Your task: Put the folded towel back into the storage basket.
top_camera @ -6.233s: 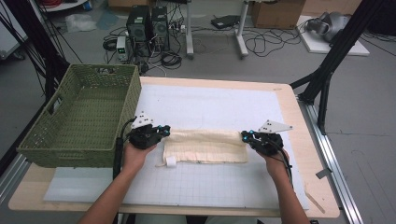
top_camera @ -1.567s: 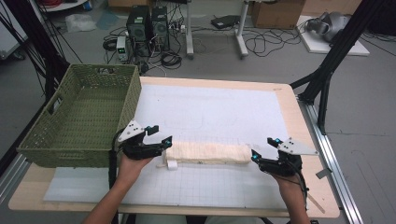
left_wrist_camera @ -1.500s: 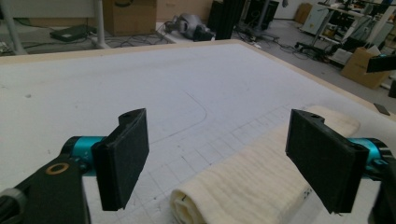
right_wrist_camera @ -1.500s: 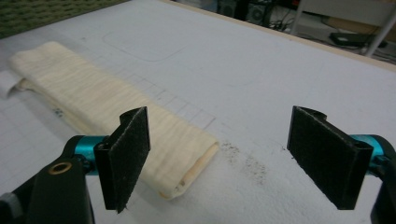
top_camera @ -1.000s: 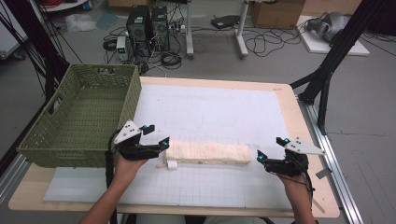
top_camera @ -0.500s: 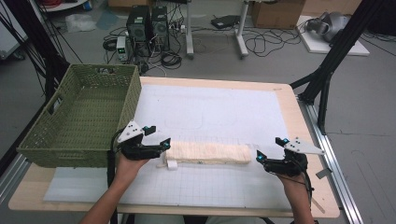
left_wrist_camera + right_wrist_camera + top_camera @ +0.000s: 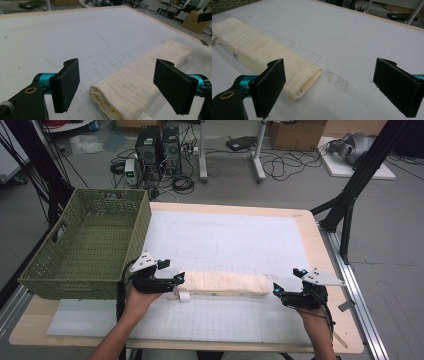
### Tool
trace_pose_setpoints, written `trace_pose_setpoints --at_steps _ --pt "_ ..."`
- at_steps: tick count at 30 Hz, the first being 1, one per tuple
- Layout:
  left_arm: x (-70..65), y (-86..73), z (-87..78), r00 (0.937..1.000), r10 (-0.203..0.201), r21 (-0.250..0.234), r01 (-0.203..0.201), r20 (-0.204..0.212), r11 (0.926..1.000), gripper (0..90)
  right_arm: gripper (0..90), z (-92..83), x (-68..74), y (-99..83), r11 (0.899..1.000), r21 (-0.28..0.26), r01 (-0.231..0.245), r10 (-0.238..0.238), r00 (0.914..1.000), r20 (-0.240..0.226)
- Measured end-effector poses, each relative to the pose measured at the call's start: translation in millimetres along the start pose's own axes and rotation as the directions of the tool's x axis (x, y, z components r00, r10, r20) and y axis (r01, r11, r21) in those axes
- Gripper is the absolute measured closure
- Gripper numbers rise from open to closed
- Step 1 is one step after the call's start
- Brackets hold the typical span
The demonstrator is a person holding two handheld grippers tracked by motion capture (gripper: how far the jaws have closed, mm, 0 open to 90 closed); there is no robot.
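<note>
A white gridded mat point(image 7: 225, 240) covers the wooden table point(image 7: 320, 250), with a green woven basket point(image 7: 87, 247) standing on its left part. A cream folded towel point(image 7: 222, 283) lies as a long strip across the mat's near half. The left gripper point(image 7: 175, 280) sits at the towel's left end with jaws spread wide, the folded end lying between them, untouched. The right gripper point(image 7: 276, 291) hovers just beside the right end, jaws likewise wide apart, the towel's end near its left jaw.
</note>
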State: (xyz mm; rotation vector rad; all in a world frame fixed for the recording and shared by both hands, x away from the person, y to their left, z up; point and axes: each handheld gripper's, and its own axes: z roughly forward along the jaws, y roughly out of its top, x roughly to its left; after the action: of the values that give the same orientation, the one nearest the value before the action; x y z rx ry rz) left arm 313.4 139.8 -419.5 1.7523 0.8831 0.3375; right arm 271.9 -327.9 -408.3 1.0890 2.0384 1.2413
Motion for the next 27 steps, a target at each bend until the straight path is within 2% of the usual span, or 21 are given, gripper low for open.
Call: trace_pose_setpoints --at_steps 4,7,13,16,20,26,27 --pt "0.8 -3.6 5.1 0.9999 -0.013 0.061 0.013 -0.003 0.9981 24.0 10.2 1.3 -0.1 0.2 1.000 0.006 0.007 -0.007 1.0000 0.000" --pt "1.8 -7.1 8.2 0.9999 -0.015 0.101 0.015 0.003 0.9948 28.9 10.2 3.3 0.8 0.4 1.000 0.009 0.009 -0.009 0.9999 -0.005" --pt "0.6 -10.8 11.0 0.9996 -0.024 0.135 0.022 0.012 0.9906 31.6 10.2 5.5 1.3 -0.1 1.000 0.016 0.013 -0.012 0.9999 -0.011" --pt "0.6 -13.3 12.8 0.9994 -0.032 0.163 0.030 0.010 0.9862 32.5 10.1 5.7 1.7 -0.2 1.000 0.022 0.011 -0.010 0.9998 -0.014" --pt "-0.7 -17.7 16.6 0.9993 -0.036 0.209 0.037 -0.009 0.9772 33.9 10.2 7.3 2.4 -0.7 1.000 0.027 0.010 -0.009 0.9997 -0.023" --pt "-4.3 -21.2 21.8 0.9993 0.006 0.269 0.005 -0.038 0.9631 39.4 10.2 8.4 2.7 -0.6 0.999 0.027 0.017 -0.016 0.9996 -0.023" --pt "-5.6 -21.5 22.5 0.9988 0.018 0.287 -0.004 -0.046 0.9580 40.8 10.2 8.3 2.8 -0.7 0.999 0.029 0.014 -0.014 0.9997 -0.022"
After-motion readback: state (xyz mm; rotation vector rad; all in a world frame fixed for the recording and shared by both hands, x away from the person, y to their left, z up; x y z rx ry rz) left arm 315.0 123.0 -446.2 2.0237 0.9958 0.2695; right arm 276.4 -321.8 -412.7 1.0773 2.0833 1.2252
